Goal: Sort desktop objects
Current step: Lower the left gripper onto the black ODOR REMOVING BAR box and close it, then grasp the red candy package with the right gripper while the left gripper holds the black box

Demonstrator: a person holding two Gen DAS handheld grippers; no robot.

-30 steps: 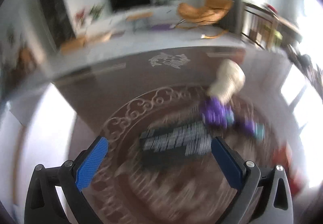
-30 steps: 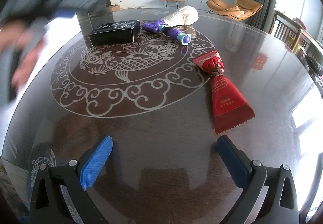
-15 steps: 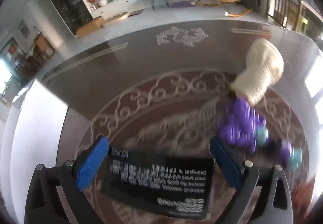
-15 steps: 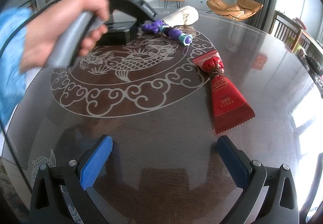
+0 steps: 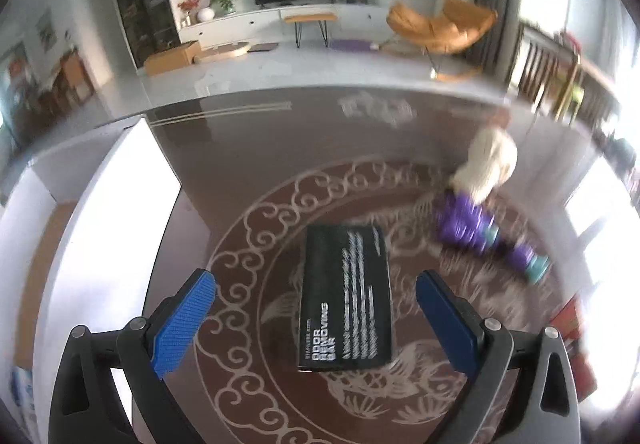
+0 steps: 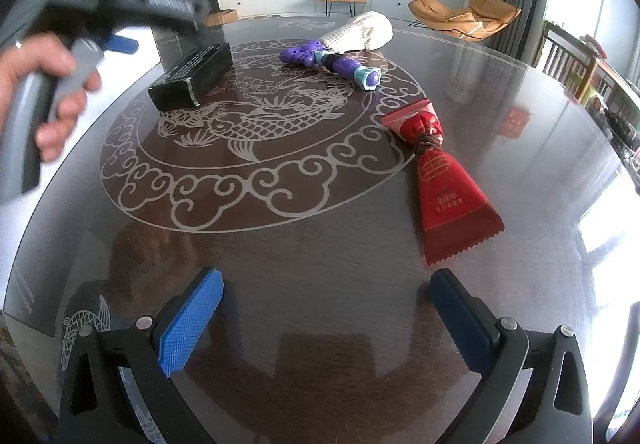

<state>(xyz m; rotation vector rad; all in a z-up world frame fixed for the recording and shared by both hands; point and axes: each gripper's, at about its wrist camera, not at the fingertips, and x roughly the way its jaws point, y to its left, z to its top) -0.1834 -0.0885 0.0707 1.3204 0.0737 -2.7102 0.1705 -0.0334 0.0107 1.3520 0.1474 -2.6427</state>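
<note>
The left gripper (image 5: 316, 308), jaws wide and empty, hovers over the black box (image 5: 346, 296). The right gripper (image 6: 326, 316) gapes empty above bare table (image 6: 320, 252); the red pouch (image 6: 444, 180) lies at two o'clock.

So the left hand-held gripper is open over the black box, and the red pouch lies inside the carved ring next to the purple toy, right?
Not quite. The left hand-held gripper is open over the black box, but the right wrist view shows the red pouch mostly outside the carved ring, apart from the purple toy.
</note>
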